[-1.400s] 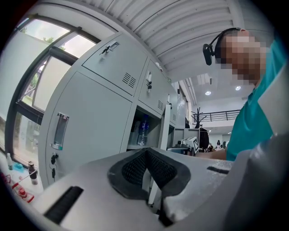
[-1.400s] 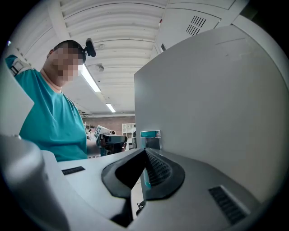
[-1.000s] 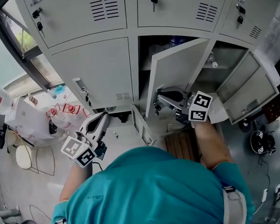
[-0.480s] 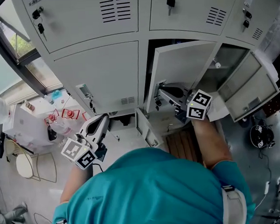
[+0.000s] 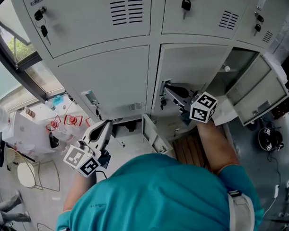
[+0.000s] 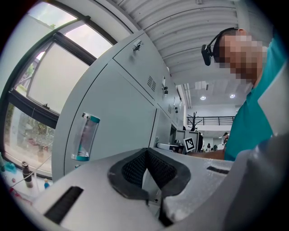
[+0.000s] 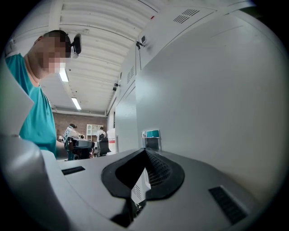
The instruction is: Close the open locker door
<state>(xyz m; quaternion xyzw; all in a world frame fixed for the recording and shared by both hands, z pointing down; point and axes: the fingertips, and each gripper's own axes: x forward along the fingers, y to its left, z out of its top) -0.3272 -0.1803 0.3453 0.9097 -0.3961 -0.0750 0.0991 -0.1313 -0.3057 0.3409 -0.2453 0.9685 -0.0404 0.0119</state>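
Observation:
The grey locker door (image 5: 192, 70) in the middle column stands almost flush with its frame, a thin gap left at its right side. My right gripper (image 5: 165, 91) is shut and empty, its tips against the door's front beside the latch edge (image 5: 162, 101). In the right gripper view the door (image 7: 216, 99) fills the right side, and a teal-capped handle (image 7: 152, 137) shows just past the right gripper (image 7: 145, 151). My left gripper (image 5: 106, 124) hangs shut and empty at the lower left, apart from the lockers. In the left gripper view the left gripper (image 6: 146, 151) points along a closed locker front (image 6: 117, 122).
Another locker door (image 5: 257, 92) stands wide open at the right, and a small low door (image 5: 152, 133) juts out near my legs. A chair (image 5: 28, 171) and bags (image 5: 26, 128) sit on the floor at left. Keys hang in the upper locks (image 5: 186, 3).
The middle locker door has swung from well ajar to nearly closed, with my right gripper moving left along with it. The left gripper has drifted slightly.

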